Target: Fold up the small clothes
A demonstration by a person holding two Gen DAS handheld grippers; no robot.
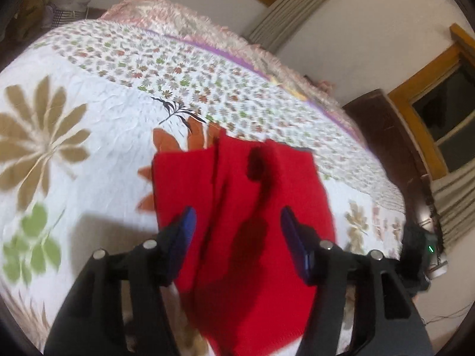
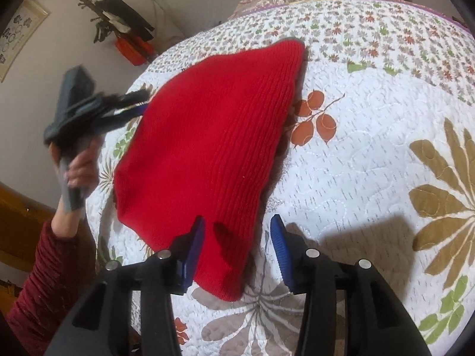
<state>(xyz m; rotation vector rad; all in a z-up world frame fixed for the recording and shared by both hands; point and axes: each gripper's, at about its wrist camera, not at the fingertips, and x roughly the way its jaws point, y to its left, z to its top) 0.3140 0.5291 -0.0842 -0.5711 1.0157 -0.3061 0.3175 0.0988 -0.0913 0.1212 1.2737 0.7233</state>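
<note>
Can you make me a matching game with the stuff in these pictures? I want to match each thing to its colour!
Things:
1. knit cloth
2. finger pads
3. big flower on the quilt
4. person's sleeve

Colours:
A. tan
B. dark maroon
C. bright red
D. blue

Pairs: 1-C, 2-D, 3-A, 4-B

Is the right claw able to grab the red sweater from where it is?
Probably yes. The right claw is open, and the red sweater's near edge already lies between its fingers on the bedspread, with nothing blocking it.
</note>
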